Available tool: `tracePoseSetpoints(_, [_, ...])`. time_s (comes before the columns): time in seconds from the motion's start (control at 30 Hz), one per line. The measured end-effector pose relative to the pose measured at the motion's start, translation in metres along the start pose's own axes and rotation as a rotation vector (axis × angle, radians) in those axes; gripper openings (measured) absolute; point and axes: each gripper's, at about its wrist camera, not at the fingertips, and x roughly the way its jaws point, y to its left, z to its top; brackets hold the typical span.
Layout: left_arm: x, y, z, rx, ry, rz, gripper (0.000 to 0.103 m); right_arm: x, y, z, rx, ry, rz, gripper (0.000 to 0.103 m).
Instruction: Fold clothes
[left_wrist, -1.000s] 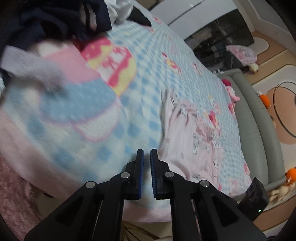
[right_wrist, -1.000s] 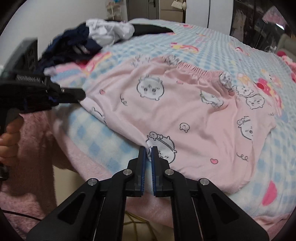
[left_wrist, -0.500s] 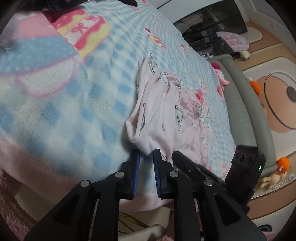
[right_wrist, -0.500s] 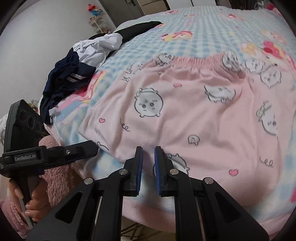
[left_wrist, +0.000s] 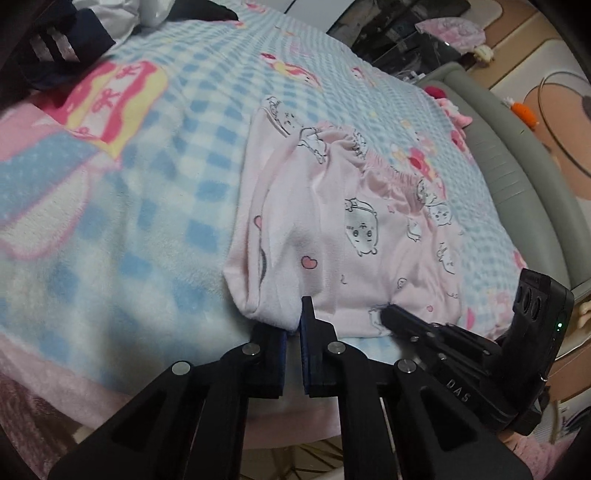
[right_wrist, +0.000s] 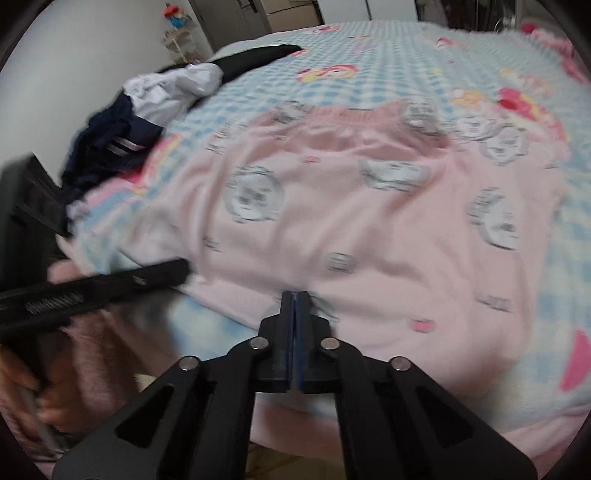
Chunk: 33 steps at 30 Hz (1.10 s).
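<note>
Pink shorts (left_wrist: 351, 229) printed with cartoon animals lie spread on the bed, waistband away from me. My left gripper (left_wrist: 293, 317) is shut on the near left hem corner, and the cloth bunches up and drapes over its left finger. In the right wrist view the same shorts (right_wrist: 369, 206) are blurred. My right gripper (right_wrist: 294, 295) has its fingers pressed together on the near hem, further right, and creases run out from its tip. The right gripper (left_wrist: 388, 312) shows at the hem in the left view. The left gripper (right_wrist: 177, 271) appears at the left, held by a hand (right_wrist: 22, 387).
A blue checked blanket (left_wrist: 147, 184) with cartoon prints covers the bed. A heap of navy and white clothes (right_wrist: 147, 110) sits at the far left. A grey padded bed edge (left_wrist: 517, 166) runs along the right, with a floor mat and toys beyond.
Both grippers moved in to the near hem of the shorts and closed. The left hem corner has lifted and bunched up at the left gripper.
</note>
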Motion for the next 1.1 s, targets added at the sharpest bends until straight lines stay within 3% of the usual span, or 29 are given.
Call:
tracePoseSetpoints(0.13, [-0.01,0.012,0.002,0.007,-0.016,0.043,0.007,-0.01,-0.023,-0.01,0.005,-0.007,-0.102,0.0])
tracePoseSetpoints(0.27, [-0.023,0.032,0.003,-0.039,-0.025,-0.007,0.006,-0.019,-0.036,-0.015,-0.022,-0.026,-0.212,0.0])
tracePoseSetpoints(0.4, [-0.036,0.04,0.003,-0.113,-0.038,-0.253,0.006,-0.036,-0.045,-0.012,0.043,-0.088,-0.117,0.0])
tracePoseSetpoints(0.43, [-0.038,0.036,0.002,-0.103,-0.042,-0.278,0.006,-0.04,-0.041,-0.011,0.041,-0.105,-0.091,0.003])
tracePoseSetpoints(0.53, [-0.031,0.019,0.001,-0.051,-0.027,-0.267,0.007,-0.044,-0.026,-0.006,0.032,-0.143,-0.014,0.004])
tracePoseSetpoints(0.67, [0.0,0.025,-0.004,-0.135,0.067,-0.23,0.007,-0.025,-0.01,-0.008,-0.024,-0.071,-0.041,0.004])
tracePoseSetpoints(0.77, [0.005,0.032,-0.006,-0.181,0.064,-0.244,0.007,-0.022,-0.018,-0.012,0.002,-0.055,-0.052,0.004])
tracePoseSetpoints(0.93, [0.001,0.03,-0.003,-0.167,0.028,-0.25,0.008,-0.019,-0.03,-0.012,0.048,-0.044,-0.063,0.004])
tracePoseSetpoints(1.0, [0.001,0.028,-0.002,-0.181,0.019,-0.286,0.016,-0.02,-0.026,-0.012,0.025,-0.051,-0.078,0.004])
tracePoseSetpoints(1.07, [0.0,0.027,0.0,-0.195,0.01,-0.322,0.036,-0.023,-0.021,-0.011,-0.003,-0.065,-0.089,0.006])
tracePoseSetpoints(1.1, [-0.001,0.026,0.0,-0.202,0.006,-0.34,0.038,-0.024,-0.02,-0.012,-0.004,-0.069,-0.09,0.006])
